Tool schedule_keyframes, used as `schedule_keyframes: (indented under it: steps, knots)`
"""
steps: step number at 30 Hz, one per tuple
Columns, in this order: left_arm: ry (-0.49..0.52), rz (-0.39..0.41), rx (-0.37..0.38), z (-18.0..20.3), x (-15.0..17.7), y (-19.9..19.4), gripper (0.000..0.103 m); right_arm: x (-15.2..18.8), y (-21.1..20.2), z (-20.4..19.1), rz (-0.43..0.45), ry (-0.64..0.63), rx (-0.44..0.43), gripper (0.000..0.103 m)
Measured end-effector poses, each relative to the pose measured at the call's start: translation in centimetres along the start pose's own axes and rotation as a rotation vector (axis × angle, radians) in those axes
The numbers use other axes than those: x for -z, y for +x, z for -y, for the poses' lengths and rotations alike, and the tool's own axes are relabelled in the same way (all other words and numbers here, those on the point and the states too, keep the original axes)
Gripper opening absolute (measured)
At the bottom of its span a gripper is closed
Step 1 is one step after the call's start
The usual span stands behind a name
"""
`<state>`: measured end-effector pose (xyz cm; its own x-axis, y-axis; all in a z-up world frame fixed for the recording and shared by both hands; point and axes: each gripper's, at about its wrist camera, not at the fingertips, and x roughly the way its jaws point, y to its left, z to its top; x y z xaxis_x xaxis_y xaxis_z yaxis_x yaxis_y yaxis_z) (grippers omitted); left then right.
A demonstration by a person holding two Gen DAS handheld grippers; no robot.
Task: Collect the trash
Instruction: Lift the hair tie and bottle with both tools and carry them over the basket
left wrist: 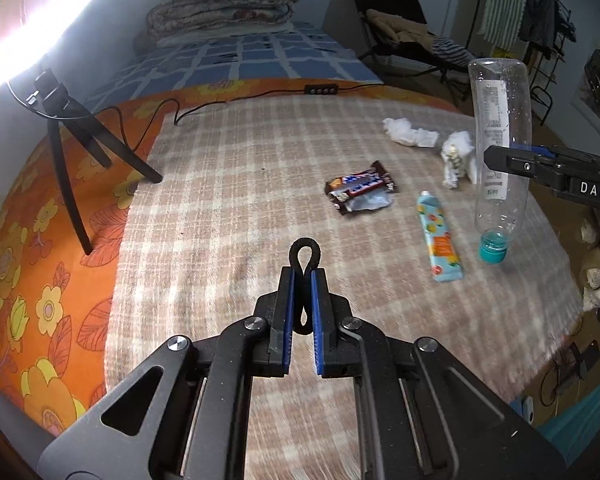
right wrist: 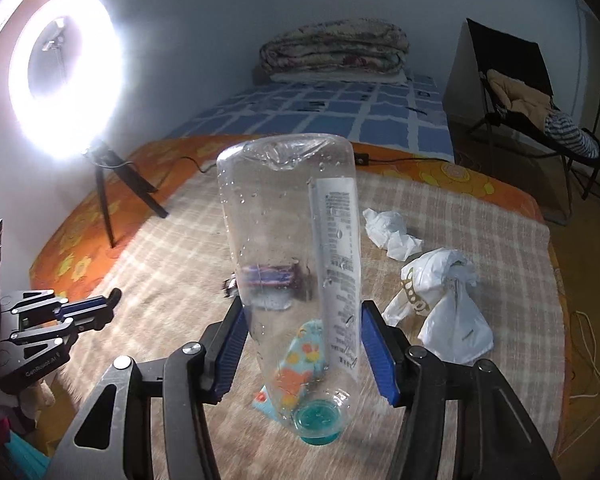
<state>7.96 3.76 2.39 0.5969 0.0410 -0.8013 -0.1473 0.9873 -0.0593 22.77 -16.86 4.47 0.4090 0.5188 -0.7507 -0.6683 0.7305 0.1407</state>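
Plastic bottle (right wrist: 296,264) is clamped in the right gripper (right wrist: 300,344); left gripper (left wrist: 303,304) pinches a black loop (left wrist: 305,254). Wrapper (left wrist: 360,186), tube (left wrist: 440,236), tissues (left wrist: 408,132) still left.

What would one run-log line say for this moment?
left gripper: shut on black loop | right gripper: shut on bottle | candy wrapper: on blanket

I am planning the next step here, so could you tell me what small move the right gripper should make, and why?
Probably carry the bottle off the blanket toward wherever trash goes: the right gripper already clamps it cap-down in the air, and no bin shows in either view.
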Motion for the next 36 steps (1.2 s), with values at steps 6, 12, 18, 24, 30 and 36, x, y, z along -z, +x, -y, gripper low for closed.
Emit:
schedule_keyframes:
  steps: [6,12,18,24,30,36]
  knots:
    - [0.016,0.013,0.041,1.5,1.8,-2.6,0.006,1.9,-3.4,-1.8,0.016,-0.027,-0.037,0.057]
    - [0.054,0.018,0.066,3.4,4.5,-5.3,0.006,5.0,-6.8,-3.7,0.01,-0.046,-0.095,0.057]
    - [0.071,-0.002,0.091,4.7,8.0,-7.2,0.006,9.1,-9.3,-6.0,-0.023,-0.085,-0.144,0.057]
    - [0.085,-0.036,0.105,5.5,11.6,-8.2,0.006,13.9,-10.5,-8.1,-0.083,-0.116,-0.194,0.057]
    - [0.09,-0.096,0.12,6.0,15.2,-8.0,0.006,18.1,-10.0,-9.7,-0.165,-0.127,-0.24,0.057]
    - [0.089,-0.147,0.13,6.2,18.0,-7.2,0.006,21.0,-8.6,-11.0,-0.23,-0.125,-0.268,0.057]
